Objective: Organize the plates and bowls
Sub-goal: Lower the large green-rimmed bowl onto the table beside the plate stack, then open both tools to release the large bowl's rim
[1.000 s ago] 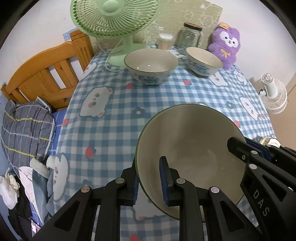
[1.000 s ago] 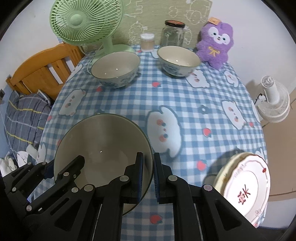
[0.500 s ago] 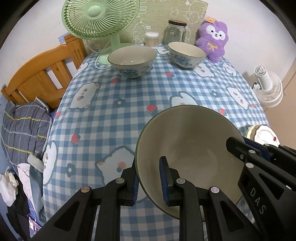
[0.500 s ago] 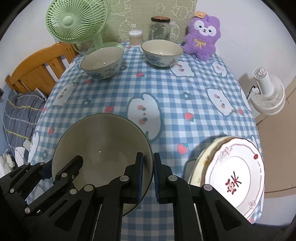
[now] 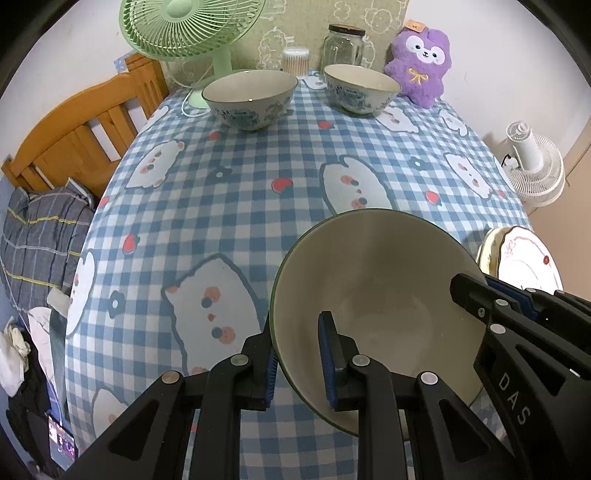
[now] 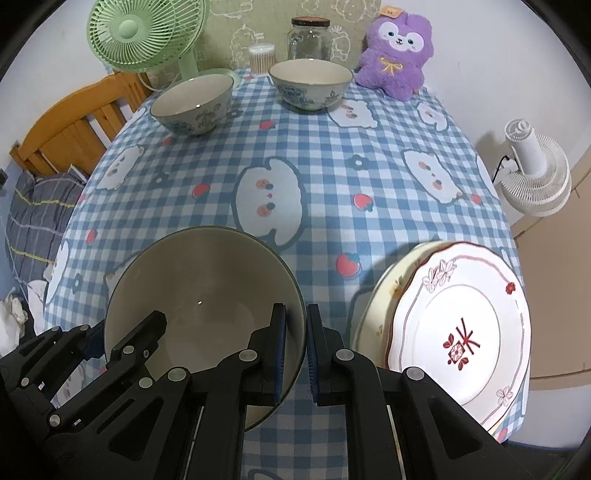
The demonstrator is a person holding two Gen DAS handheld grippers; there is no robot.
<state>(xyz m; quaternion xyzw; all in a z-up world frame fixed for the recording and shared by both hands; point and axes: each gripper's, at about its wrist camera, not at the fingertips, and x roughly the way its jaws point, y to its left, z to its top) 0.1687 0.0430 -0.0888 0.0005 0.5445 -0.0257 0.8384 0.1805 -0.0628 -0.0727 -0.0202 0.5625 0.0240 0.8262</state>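
Note:
A large cream bowl with a dark green rim (image 5: 376,280) (image 6: 207,280) is held between both grippers over the near part of the checked tablecloth. My left gripper (image 5: 297,350) is shut on its left rim, one pad inside the bowl and one outside. My right gripper (image 6: 295,332) is shut on the right rim in the same way. Each gripper also shows in the other's view, the right gripper (image 5: 480,299) and the left gripper (image 6: 122,343). A stack of plates (image 6: 458,332) (image 5: 517,254) lies just right of the bowl. Two blue-patterned bowls (image 5: 249,98) (image 5: 360,90) stand at the far end.
At the back stand a green fan (image 5: 184,26), a glass jar (image 5: 345,44), a cotton swab tub (image 5: 295,59) and a purple plush (image 5: 424,62). A wooden bed frame (image 5: 85,136) with bedding is on the left. A white fan (image 6: 535,177) stands beside the table on the right.
Both grippers have drawn back toward the near table edge with the bowl still clamped. The far bowls look smaller, and the plate stack has come fully into the right wrist view.

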